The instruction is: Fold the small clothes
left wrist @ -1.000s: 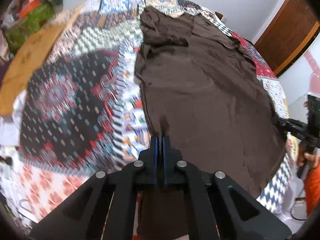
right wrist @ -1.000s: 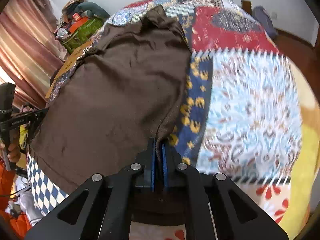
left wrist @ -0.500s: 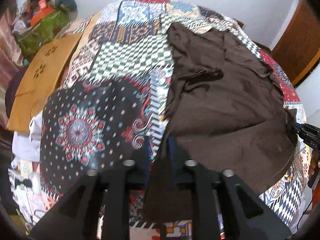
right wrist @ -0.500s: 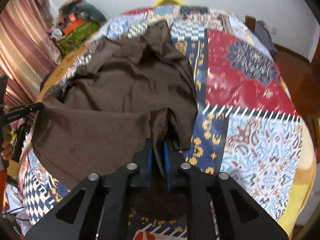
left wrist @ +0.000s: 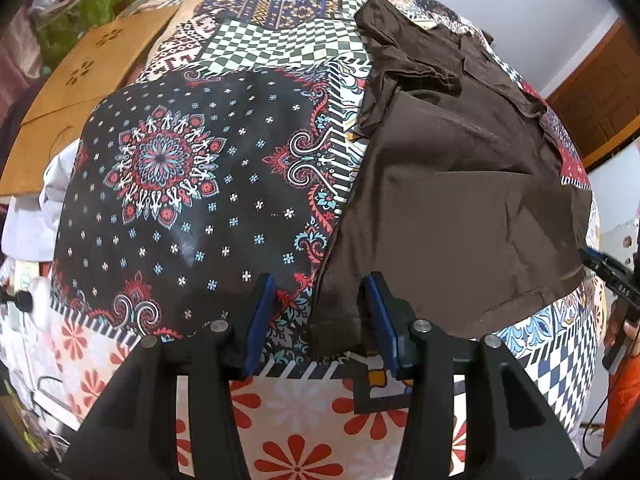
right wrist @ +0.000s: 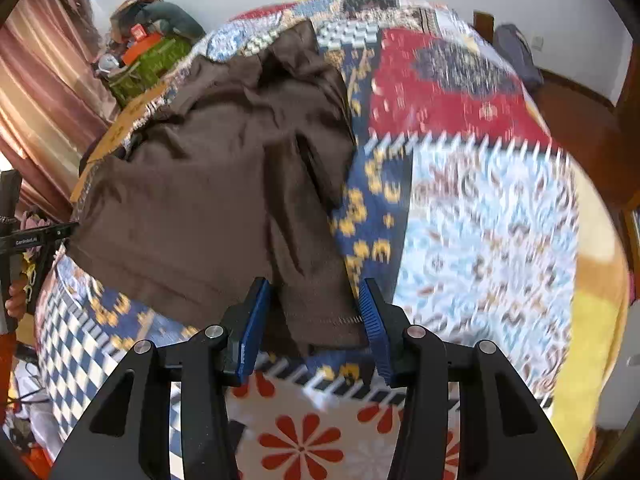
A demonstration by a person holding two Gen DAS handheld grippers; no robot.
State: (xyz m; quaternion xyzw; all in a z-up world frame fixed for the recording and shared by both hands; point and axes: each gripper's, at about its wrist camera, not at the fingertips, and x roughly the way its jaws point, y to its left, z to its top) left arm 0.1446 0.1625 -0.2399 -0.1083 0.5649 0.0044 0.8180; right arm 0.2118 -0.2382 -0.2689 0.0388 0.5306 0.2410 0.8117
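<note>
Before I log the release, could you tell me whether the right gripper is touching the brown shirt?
Cannot tell. In the right wrist view the right gripper stands wide open, with the shirt hem lying between its fingers; whether cloth brushes either pad is unclear.

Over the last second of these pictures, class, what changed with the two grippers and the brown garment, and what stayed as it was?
Both grippers let go: the left gripper and right gripper, shut on the brown garment's near hem a second ago, now stand open. The hem was carried forward, leaving the garment doubled over on the patchwork bedspread. The bedspread stayed put.
</note>
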